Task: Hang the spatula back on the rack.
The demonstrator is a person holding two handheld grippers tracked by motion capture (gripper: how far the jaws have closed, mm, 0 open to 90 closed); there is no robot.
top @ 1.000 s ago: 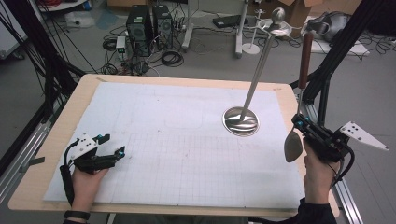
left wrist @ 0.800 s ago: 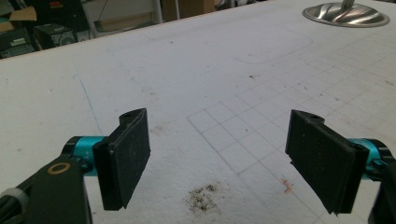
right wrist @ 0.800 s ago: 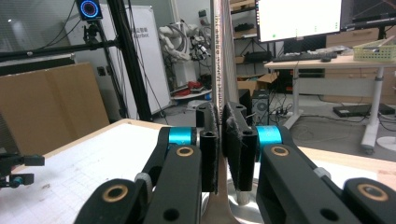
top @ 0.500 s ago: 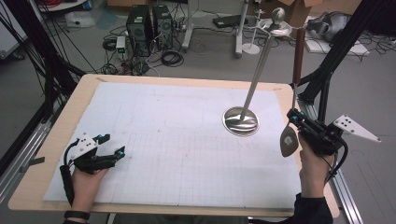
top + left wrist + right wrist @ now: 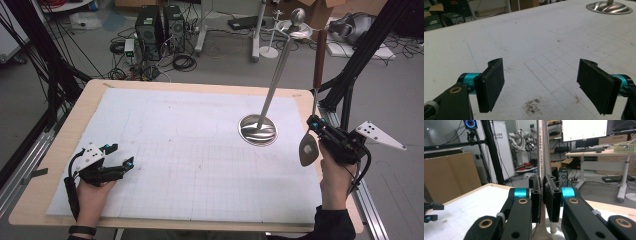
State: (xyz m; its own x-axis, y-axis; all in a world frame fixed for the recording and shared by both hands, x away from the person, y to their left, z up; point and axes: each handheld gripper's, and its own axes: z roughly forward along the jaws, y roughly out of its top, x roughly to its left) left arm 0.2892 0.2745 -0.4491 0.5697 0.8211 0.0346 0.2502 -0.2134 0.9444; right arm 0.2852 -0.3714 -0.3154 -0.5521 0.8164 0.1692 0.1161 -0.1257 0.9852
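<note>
The right tool [image 5: 316,126] is clamped on the thin metal shank of a long spoon [image 5: 308,150], its two black pads pressed flat against the shank in the right gripper view [image 5: 543,195]. The spoon stands nearly upright: its steel bowl hangs below the grip, and its dark brown handle [image 5: 320,52] rises above it. It is held in the air just beside the round steel base [image 5: 257,130] of a utensil stand, on the side nearer the desk's right edge. From that base a slim steel pole [image 5: 275,75] leans up and away toward a small top piece whose shape I cannot make out clearly.

Well apart from the stand base, at the near left corner of the desk [image 5: 200,86], the left tool [image 5: 120,156] rests low over the white gridded sheet [image 5: 190,150]. Its jaws stand wide apart with nothing between them, and the stand base [image 5: 609,7] shows far off beyond them.
</note>
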